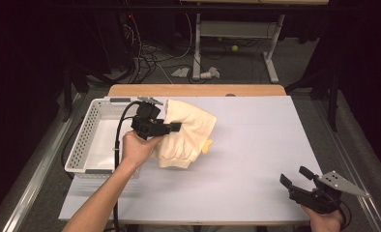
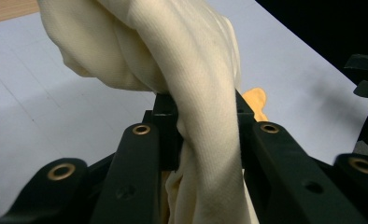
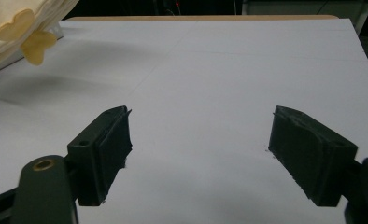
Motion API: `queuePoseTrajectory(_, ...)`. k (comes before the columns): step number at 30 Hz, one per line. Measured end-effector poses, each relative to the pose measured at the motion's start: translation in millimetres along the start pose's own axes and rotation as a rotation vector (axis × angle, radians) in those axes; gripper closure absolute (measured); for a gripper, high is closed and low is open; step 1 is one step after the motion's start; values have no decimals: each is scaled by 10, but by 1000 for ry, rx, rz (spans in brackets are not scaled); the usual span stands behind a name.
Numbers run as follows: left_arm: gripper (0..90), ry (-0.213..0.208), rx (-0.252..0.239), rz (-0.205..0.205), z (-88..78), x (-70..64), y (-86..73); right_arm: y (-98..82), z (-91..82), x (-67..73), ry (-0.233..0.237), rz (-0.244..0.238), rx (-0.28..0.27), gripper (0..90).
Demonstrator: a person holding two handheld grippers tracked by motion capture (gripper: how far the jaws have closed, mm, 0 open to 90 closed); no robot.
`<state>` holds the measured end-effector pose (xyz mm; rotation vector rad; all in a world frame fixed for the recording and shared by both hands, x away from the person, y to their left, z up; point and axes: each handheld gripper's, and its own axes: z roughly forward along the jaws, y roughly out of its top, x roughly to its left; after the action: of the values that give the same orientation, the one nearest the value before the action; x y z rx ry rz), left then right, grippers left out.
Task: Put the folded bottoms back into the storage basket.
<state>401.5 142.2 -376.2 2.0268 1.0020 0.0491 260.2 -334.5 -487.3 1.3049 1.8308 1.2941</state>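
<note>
High view takes in the pale lilac-white tabletop, with a white perforated plastic basket along its left edge. Beside the basket, lifted off the surface, hangs a cream-coloured soft cotton garment with a small yellow patch at its lower fringe. The left hand-held gripper is clamped on a bunched fold of it; in the left gripper view the cloth runs as a thick twisted rope between the black jaws and spills over them. At the near right corner the right hand-held gripper rests low with its jaws spread wide and nothing between them. The garment looks light, limp and not fragile; it will sag and swing, so a thick gather or hem seems the safest hold.
</note>
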Motion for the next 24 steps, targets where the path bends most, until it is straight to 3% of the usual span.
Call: queuePoseTrajectory(24,708,11,-56,-47,-315,133,-133,0,11,2,-1,0,4,217)
